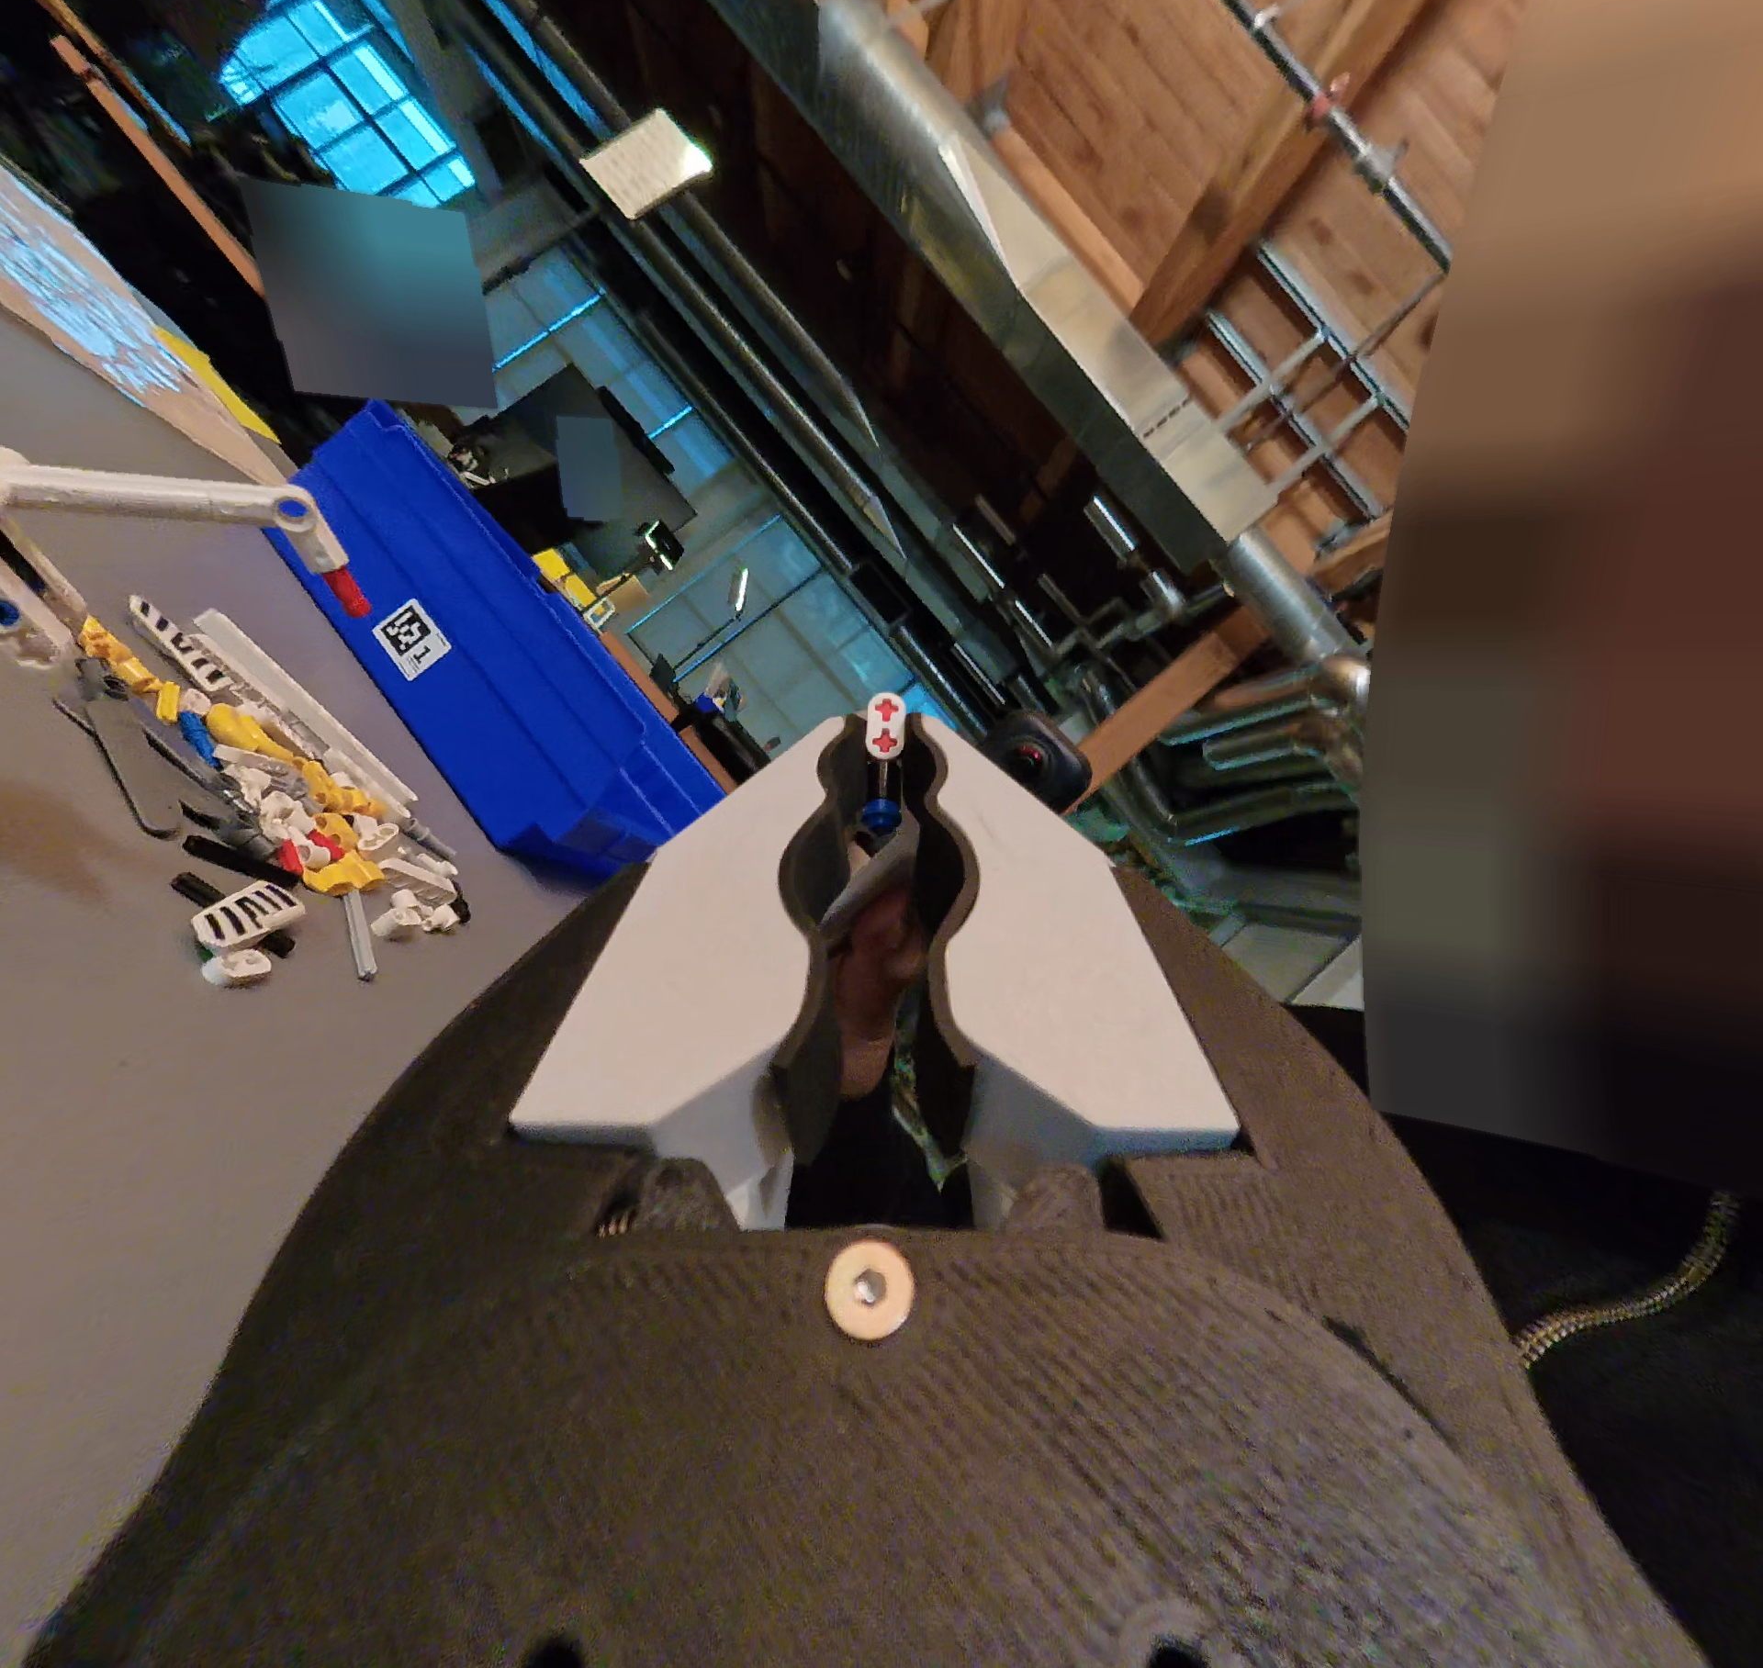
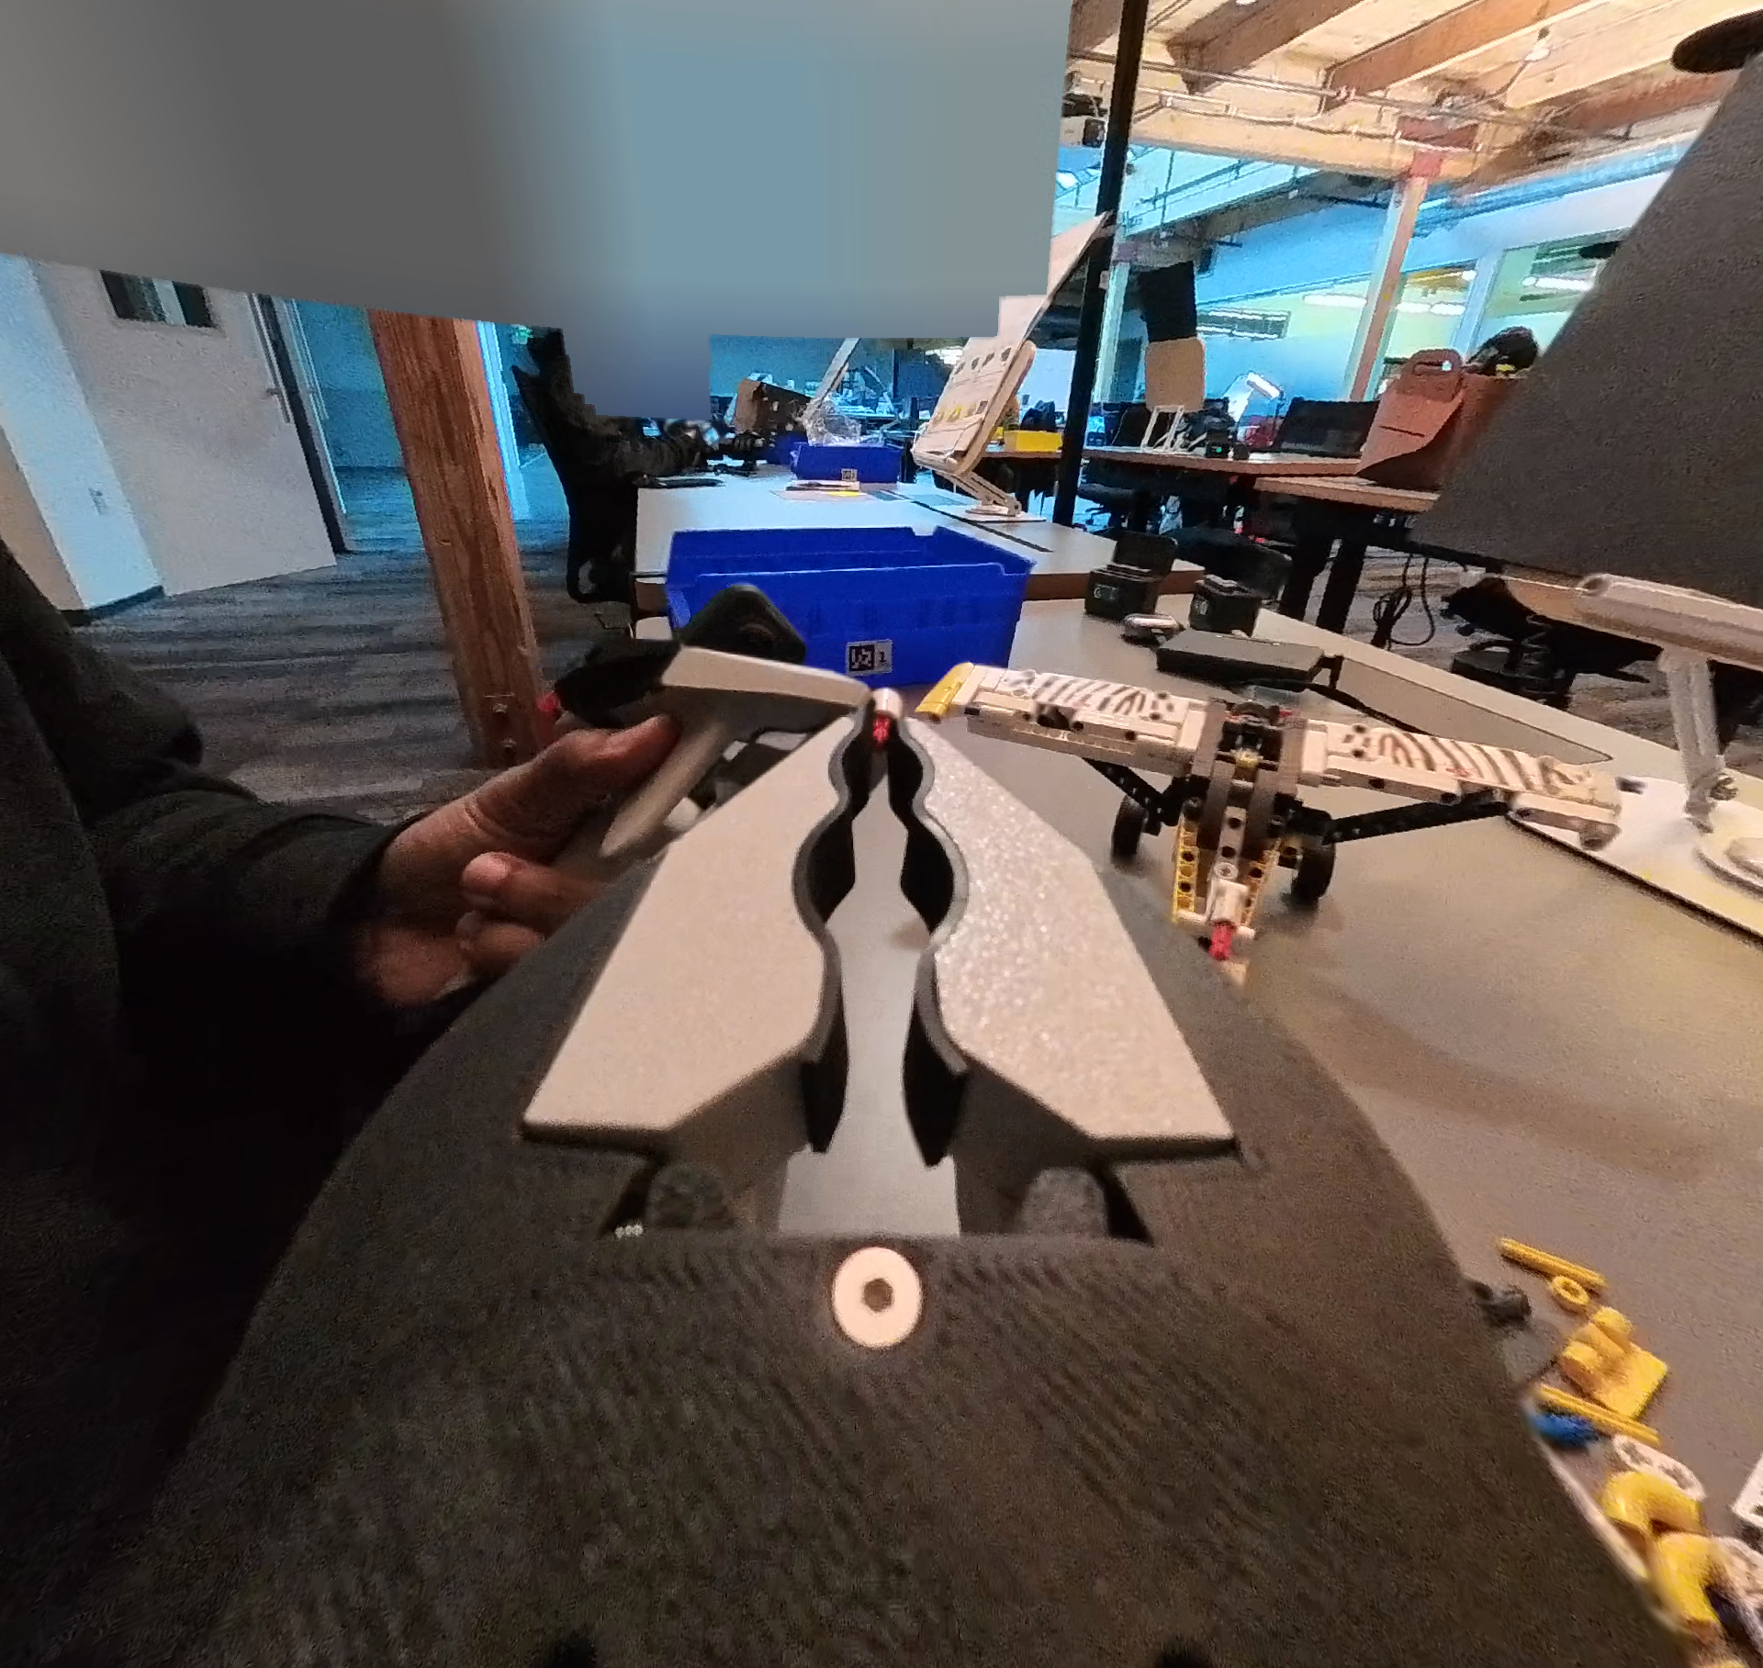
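My left gripper (image 1: pixel 887 733) is shut on a small white piece with two red cross-shaped marks (image 1: pixel 885 723), which stands up at its fingertips. A blue pin (image 1: pixel 876 811) shows just behind, between the pads. In the right wrist view the left gripper (image 2: pixel 763 702) comes in from the left, held by a hand (image 2: pixel 496 850), and its tip meets my right gripper (image 2: pixel 882 733). My right gripper is shut on the red lower part of the same small white-and-red piece (image 2: pixel 887 703). Both are raised above the grey table (image 2: pixel 1431 1050).
A white zebra-striped brick aeroplane model (image 2: pixel 1231 764) stands on the table just right of the grippers; part of it shows in the left view (image 1: pixel 143 492). A blue bin (image 2: pixel 849 592) (image 1: pixel 496 630) stands behind. Loose pieces (image 1: pixel 286 811) (image 2: pixel 1612 1365) lie on the table.
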Tool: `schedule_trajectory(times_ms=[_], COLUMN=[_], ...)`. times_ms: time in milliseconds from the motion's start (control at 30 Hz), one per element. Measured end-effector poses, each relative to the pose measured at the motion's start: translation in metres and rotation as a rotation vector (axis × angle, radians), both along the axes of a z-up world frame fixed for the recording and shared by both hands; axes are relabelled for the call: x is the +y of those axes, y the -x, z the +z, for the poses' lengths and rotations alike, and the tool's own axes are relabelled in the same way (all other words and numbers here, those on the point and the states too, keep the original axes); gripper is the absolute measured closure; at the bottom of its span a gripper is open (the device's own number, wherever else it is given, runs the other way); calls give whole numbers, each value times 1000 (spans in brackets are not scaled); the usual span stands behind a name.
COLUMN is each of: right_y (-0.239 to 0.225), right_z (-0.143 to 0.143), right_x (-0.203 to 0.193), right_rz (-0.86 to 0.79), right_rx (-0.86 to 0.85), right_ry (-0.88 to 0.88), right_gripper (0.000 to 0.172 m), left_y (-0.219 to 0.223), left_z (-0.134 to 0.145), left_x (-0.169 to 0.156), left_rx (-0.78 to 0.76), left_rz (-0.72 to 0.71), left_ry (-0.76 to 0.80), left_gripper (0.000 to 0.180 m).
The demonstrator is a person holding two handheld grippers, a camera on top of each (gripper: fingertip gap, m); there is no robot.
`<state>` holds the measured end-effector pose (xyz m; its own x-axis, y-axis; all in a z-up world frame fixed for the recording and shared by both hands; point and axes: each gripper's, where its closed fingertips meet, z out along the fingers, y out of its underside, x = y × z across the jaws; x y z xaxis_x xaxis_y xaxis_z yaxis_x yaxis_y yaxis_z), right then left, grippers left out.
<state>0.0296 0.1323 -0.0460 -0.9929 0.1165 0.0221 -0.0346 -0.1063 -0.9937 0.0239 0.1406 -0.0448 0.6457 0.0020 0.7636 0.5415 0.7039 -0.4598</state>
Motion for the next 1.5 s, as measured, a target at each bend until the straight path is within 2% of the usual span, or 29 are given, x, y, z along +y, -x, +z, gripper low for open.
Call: schedule_trajectory(times_ms=[133,367,400,433,467,500,567,633,700,767,833,900,933,1000,1100,1167,1200,1300,1367,1500], right_y=[-3,-7,-4,8,23,33,42,55,82,107,119,125,129,136,138,135,134,132,121,70], right_z=[3,16,31,48,57,53,36,7,-40,-84,-102,-110,-113,-114,-101,-87,-82,-83,-76,-48], right_x=[0,4,19,41,58,62,53,45,53,71,81,86,89,95,97,94,94,93,81,33], right_rz=[-22,43,78,91,49,-20,-128,-183,-257,-326,-354,-381,-414,-470,-473,-459,-468,-508,-456,-201], right_rx=[35,-51,-128,-227,-266,-234,-116,-100,-178,-326,-436,-459,-451,-440,-449,-422,-397,-294,-240,-134], right_ry=[-11,56,160,273,319,263,106,-56,-260,-396,-398,-423,-442,-451,-393,-343,-332,-415,-407,-262], right_gripper=[171,171,171,172,172,171,171,171,170,170,170,170,169,152,135,134,140,140,141,138], left_y=[-2,-6,4,16,20,16,3,-2,-3,4,11,15,16,19,24,28,30,32,33,33], left_z=[4,13,21,22,25,31,47,48,44,28,12,-3,-9,-21,-33,-42,-47,-50,-52,-52], left_x=[-2,-4,-38,-87,-125,-135,-114,-75,-63,-55,-50,-41,-37,-29,-30,-32,-33,-34,-33,-32], left_rx=[-12,-35,-48,-84,-26,60,128,173,194,181,164,140,131,110,76,45,31,19,12,13], left_rz=[23,18,138,226,341,422,374,297,262,227,234,214,198,169,162,153,149,140,129,115], left_ry=[-19,-85,-221,-312,-238,-78,-51,60,121,221,285,334,348,380,375,359,361,339,346,335], left_gripper=[179,179,177,177,177,176,176,176,176,176,176,176,176,176,176,176,176,177,177,177])
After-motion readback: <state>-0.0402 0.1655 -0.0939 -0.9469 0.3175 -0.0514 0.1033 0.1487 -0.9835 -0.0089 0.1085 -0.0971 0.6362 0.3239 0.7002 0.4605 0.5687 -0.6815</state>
